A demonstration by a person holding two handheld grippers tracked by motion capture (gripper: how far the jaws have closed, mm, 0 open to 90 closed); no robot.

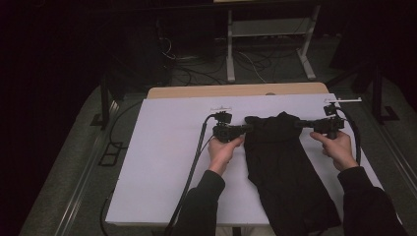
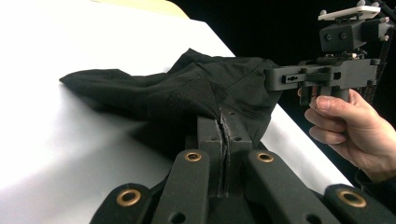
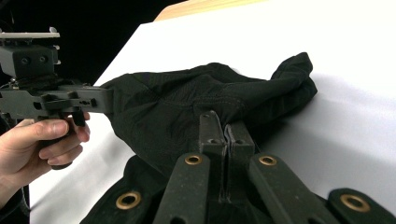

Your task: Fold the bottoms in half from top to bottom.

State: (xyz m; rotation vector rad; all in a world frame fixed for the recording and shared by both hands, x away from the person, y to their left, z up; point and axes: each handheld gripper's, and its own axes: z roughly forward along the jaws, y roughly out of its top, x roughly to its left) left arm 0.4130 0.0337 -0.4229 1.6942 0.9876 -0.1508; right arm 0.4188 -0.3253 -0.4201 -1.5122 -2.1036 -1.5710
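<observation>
My left tongs (image 1: 244, 129) and right tongs (image 1: 301, 124) pinch the black cloth (image 1: 285, 167) by its top; next I lay it flat on the bench (image 1: 162, 157)

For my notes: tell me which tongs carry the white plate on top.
The right tongs, pinching the black garment on its right edge; a white plate sits above them. The left tongs are all black.

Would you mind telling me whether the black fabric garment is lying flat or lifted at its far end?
Lifted at the far end: the black fabric garment is pinched by the shut left gripper and right gripper, bunching there; its near part lies on the white table cover.
</observation>
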